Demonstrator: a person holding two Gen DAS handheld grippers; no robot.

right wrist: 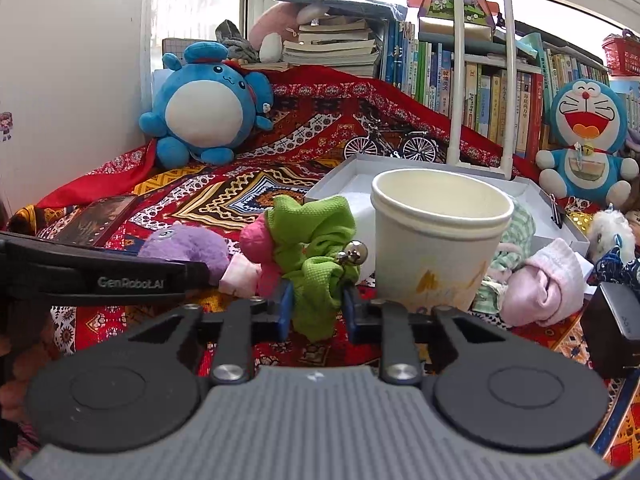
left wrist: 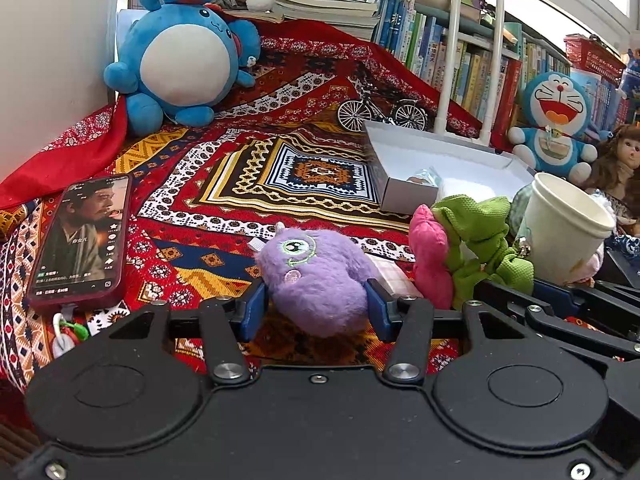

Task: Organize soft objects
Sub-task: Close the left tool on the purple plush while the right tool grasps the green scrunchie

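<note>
My left gripper (left wrist: 316, 308) is shut on a fuzzy purple one-eyed plush (left wrist: 316, 276), its blue pads pressing both sides. My right gripper (right wrist: 316, 304) is shut on a green cloth toy (right wrist: 316, 248) with a pink soft part (right wrist: 258, 244) and small metal bells. The green toy (left wrist: 480, 236) and its pink part (left wrist: 430, 256) also show in the left wrist view, to the right of the purple plush. In the right wrist view the purple plush (right wrist: 188, 246) lies left of the green toy. Both sit low over the patterned red cloth (left wrist: 248, 184).
A white paper cup (right wrist: 436, 236) stands right of the green toy. A shallow white box (left wrist: 452, 164) lies behind. A phone (left wrist: 80, 240) lies left. A large blue plush (left wrist: 180, 60), a Doraemon plush (right wrist: 584, 140), a model bicycle (left wrist: 382, 114), pink and checked cloths (right wrist: 540, 280) and bookshelves surround the area.
</note>
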